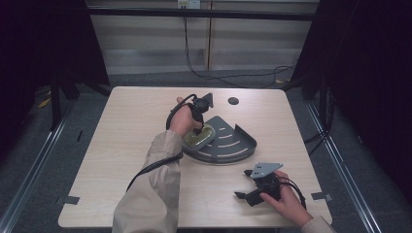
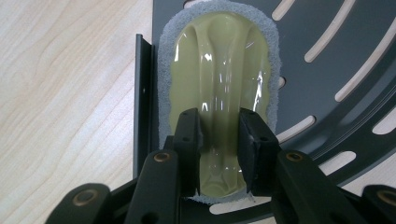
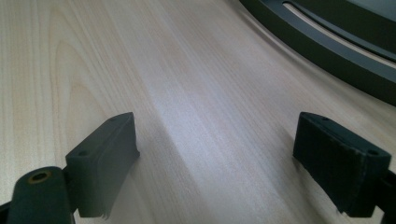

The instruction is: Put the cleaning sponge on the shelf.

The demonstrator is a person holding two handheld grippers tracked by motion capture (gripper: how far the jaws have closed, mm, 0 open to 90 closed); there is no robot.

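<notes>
A yellow-green sponge (image 1: 199, 136) with a grey scouring rim (image 2: 164, 70) lies in the left part of a dark grey slotted corner rack (image 1: 234, 141) at the table's middle. My left gripper (image 1: 200, 128) points down onto it. In the left gripper view its jaws (image 2: 219, 128) are shut on the sponge's raised centre ridge (image 2: 219, 70). My right gripper (image 1: 243, 184) rests low near the table's front right, held by a hand, jaws pointing left. In the right gripper view it stands open (image 3: 215, 140) over bare wood, with the rack's curved rim (image 3: 327, 44) at upper right.
The pale wooden table (image 1: 126, 145) has a round dark hole (image 1: 233, 101) behind the rack and grey tape marks at the front corners (image 1: 71, 199). A cable (image 1: 155, 165) trails from my left gripper along the sleeve. Dark floor and rails surround the table.
</notes>
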